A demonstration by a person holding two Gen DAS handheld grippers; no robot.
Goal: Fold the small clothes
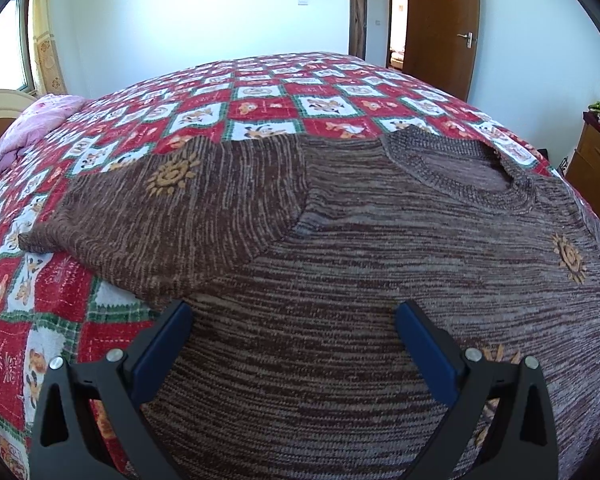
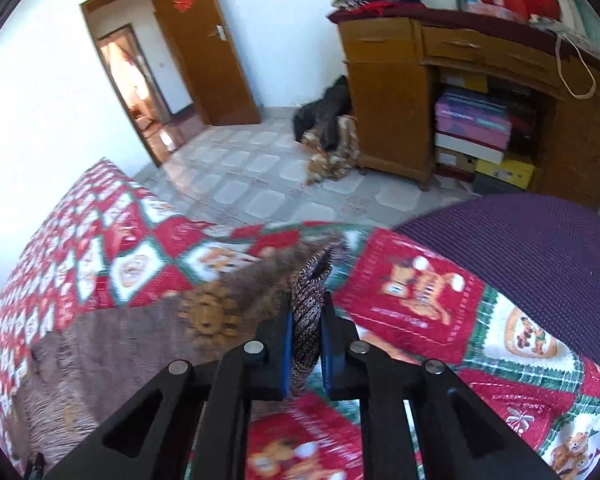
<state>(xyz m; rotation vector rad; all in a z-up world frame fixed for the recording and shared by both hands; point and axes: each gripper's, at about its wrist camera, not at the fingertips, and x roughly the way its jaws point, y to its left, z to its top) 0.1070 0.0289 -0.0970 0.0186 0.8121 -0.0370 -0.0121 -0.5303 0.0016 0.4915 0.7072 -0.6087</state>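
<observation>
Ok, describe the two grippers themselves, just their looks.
Both look alike. The left gripper has matte black angular arms with triangular cut-outs, round silver pins at the joints, and flat dark blue pads. The right gripper shows the same black arms, silver pins and blue pads. No cables, markings or sleeves show.

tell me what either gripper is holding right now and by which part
The right gripper is shut on the brown sweater, pinching its sleeve cuff. The left gripper is open, holding nothing.
</observation>
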